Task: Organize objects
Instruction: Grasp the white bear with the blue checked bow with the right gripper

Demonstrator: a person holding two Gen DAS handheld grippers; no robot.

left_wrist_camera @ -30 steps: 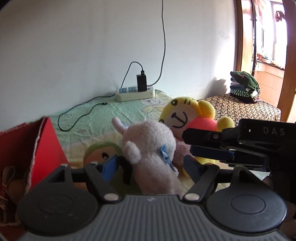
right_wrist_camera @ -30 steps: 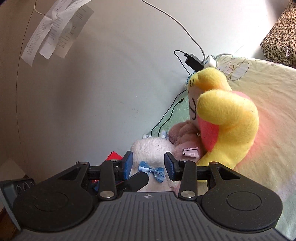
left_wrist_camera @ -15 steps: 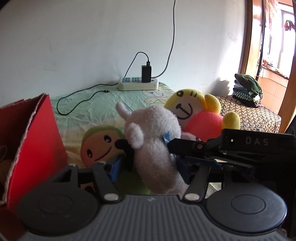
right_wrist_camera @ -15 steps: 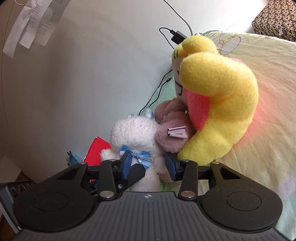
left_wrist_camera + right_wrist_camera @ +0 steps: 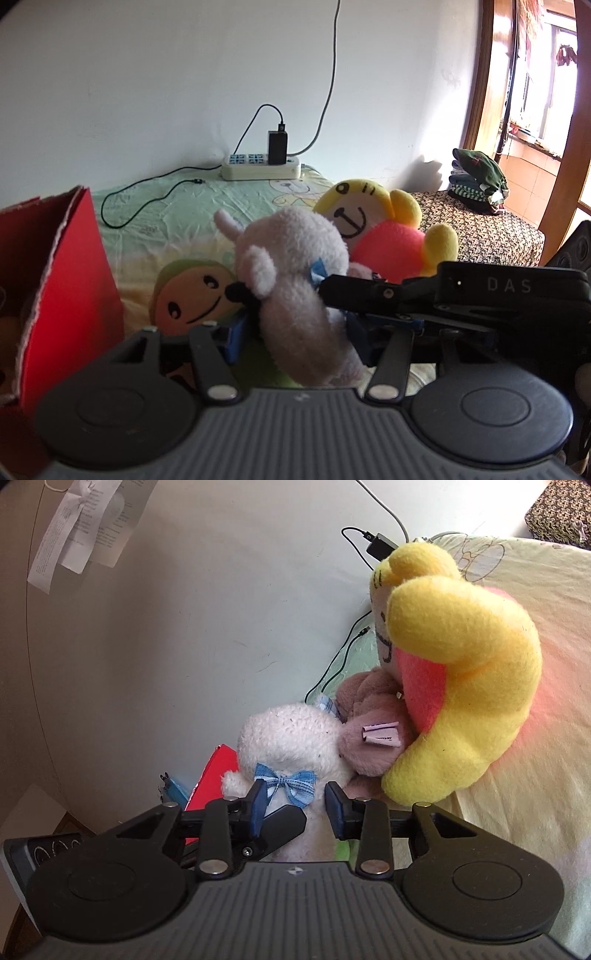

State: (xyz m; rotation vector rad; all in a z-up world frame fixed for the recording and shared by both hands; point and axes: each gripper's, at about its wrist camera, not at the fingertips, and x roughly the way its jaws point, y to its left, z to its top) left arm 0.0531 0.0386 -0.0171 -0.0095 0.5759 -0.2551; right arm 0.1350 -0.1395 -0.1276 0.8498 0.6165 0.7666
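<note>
A white plush rabbit (image 5: 295,280) with a blue bow stands upright between the fingers of my left gripper (image 5: 295,332), which is shut on its body. My right gripper (image 5: 295,801) comes in from the right and its fingers are closed on the same rabbit (image 5: 295,746) at the bow (image 5: 286,782). A yellow and pink plush doll (image 5: 384,236) lies behind the rabbit on the bed; it also shows in the right wrist view (image 5: 461,657). A small brown plush (image 5: 369,731) rests between them. An open red box (image 5: 62,280) stands at the left.
A round orange smiling face plush (image 5: 192,295) lies on the green sheet (image 5: 166,206). A white power strip (image 5: 260,168) with a black charger and cables lies by the wall. Folded clothes (image 5: 476,181) sit on a patterned surface at the right.
The right gripper has moved in from the right and closed around the rabbit at its bow. The rabbit stays in the left gripper. The left view has risen slightly.
</note>
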